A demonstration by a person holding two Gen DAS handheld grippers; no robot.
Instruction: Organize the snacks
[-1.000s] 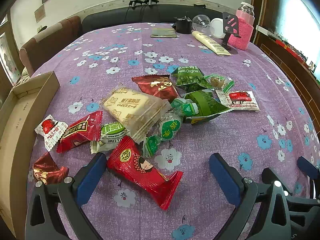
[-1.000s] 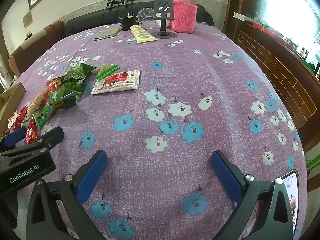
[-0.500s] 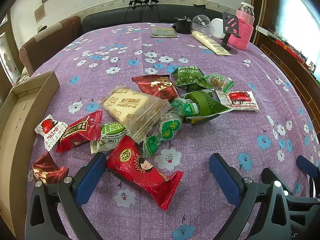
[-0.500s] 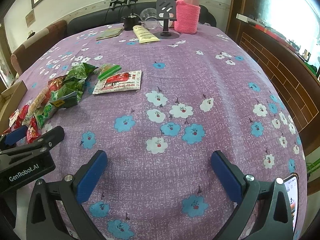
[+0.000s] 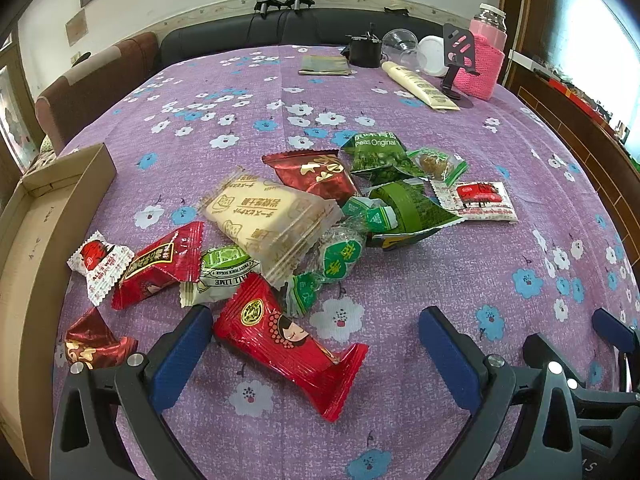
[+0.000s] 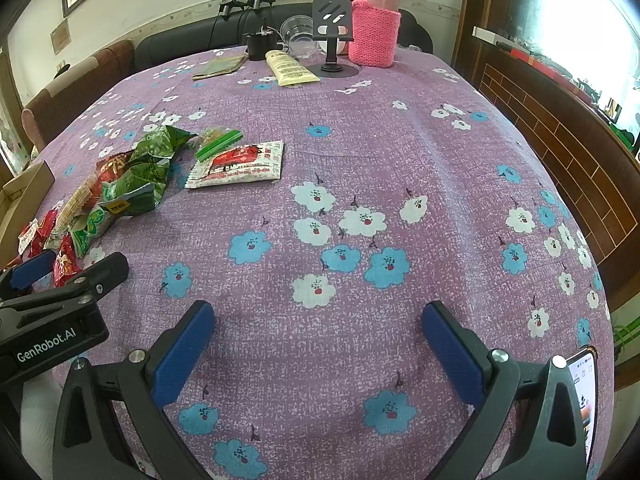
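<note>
A pile of snack packets lies on the purple flowered tablecloth [image 5: 224, 112]. Nearest my left gripper [image 5: 316, 344] is a long red packet [image 5: 288, 344] lying between its open fingers. Behind it are a cream biscuit pack [image 5: 268, 216], green candies [image 5: 340, 256], a green peas bag [image 5: 374, 152] and a white-red sachet [image 5: 476, 200]. An open cardboard box [image 5: 36, 216] stands at the left. My right gripper [image 6: 318, 344] is open and empty over bare cloth, right of the pile [image 6: 132, 184].
At the table's far end stand a pink-sleeved flask [image 5: 486, 56], a black phone stand [image 5: 458, 60], a cream tube [image 5: 420, 86], clear cups and a black pot. A phone [image 6: 582, 392] lies at the right edge. Chairs and a sofa surround the table.
</note>
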